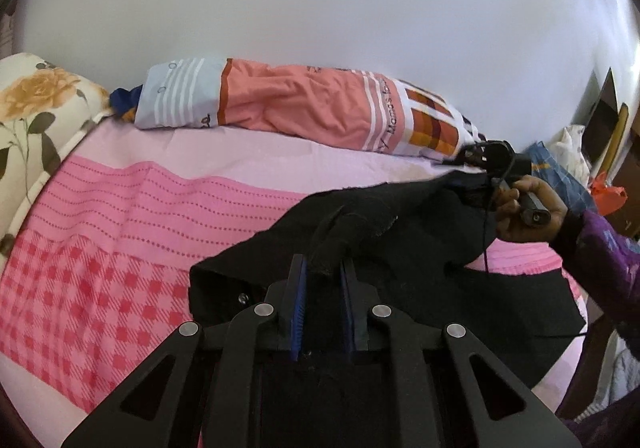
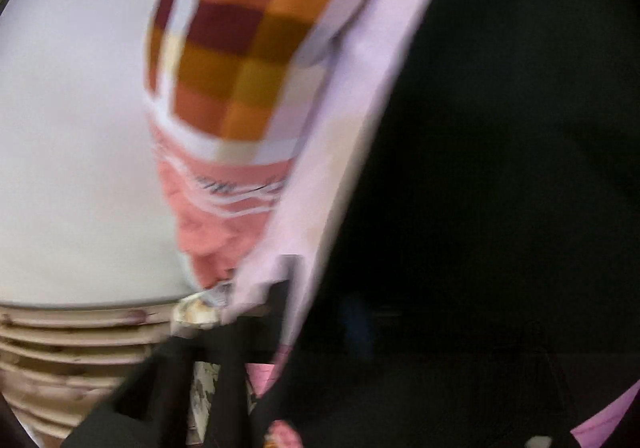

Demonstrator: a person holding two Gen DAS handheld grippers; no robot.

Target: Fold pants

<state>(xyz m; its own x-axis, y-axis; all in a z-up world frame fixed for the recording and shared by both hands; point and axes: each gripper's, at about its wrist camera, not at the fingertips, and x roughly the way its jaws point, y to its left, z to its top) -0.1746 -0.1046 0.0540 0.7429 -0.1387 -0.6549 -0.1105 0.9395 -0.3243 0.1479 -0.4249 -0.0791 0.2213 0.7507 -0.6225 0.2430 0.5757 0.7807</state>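
Left gripper (image 1: 323, 268) clamped on limp black pants (image 1: 400, 248), right gripper (image 1: 480, 159) grip unclear, pink checked bedsheet (image 1: 100, 248)

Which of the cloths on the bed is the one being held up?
The black pants: both hand-held grippers lift them, the left pinching a fold. The pink bedsheet and orange pillow lie untouched.

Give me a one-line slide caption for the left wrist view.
Left gripper pinches black pants above a pink checked bedsheet, while the right gripper lifts their far edge.
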